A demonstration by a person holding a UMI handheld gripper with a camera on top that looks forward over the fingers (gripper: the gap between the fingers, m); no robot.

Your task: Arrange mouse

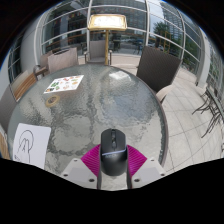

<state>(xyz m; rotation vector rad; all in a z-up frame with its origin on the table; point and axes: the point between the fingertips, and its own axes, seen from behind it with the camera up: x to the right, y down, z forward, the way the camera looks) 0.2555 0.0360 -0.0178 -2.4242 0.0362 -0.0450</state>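
Claw [112,172] fingers sit on both sides of the black mouse [112,151] — I cannot tell if they squeeze it. It sits on the glass table [110,100]. Glass is slippery — a loose hold could let the mouse slide away.

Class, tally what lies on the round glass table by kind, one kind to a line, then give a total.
Black computer mouse, between the fingers of the gripper: 1
White sheet with an outline drawn on it: 1
Sheet printed with coloured pictures: 1
Total: 3
All lie on the table; whether the pads press on the mouse cannot be told.
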